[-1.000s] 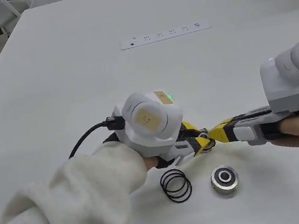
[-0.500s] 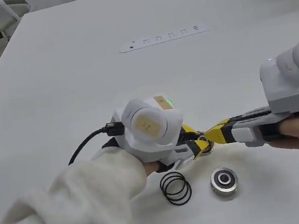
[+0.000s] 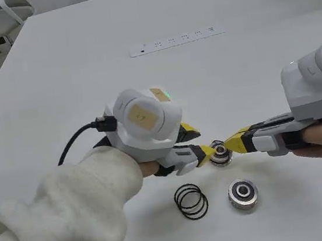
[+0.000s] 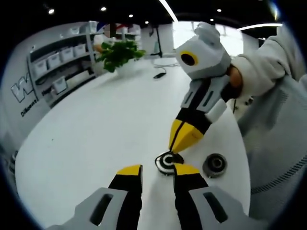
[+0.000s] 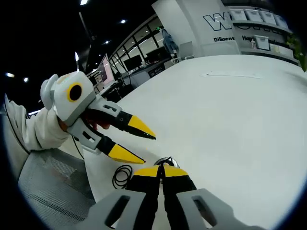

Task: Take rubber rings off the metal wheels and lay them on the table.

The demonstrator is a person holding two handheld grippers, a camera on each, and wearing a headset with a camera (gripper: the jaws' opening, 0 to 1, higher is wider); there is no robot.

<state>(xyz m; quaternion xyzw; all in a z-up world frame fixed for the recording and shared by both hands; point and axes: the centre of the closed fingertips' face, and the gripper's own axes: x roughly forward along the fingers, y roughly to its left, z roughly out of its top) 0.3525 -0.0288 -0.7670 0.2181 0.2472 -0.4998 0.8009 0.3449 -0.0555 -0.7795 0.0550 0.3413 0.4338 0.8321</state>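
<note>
The left gripper (image 3: 205,141) was held with its jaws apart, the near one against the left side of a metal wheel (image 3: 220,153) on the white counter (image 3: 85,77). The right gripper (image 3: 228,144) had its jaws pressed together and its tip at that wheel's right edge, though whether anything was pinched between them could not be told. Nearer lay a small pile of black rubber rings (image 3: 191,201) and, just to their right, a second wheel (image 3: 242,194).

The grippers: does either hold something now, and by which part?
The left gripper is open, holding nothing. The right gripper is shut at the rim of the metal wheel; whether it pinches anything cannot be told.
</note>
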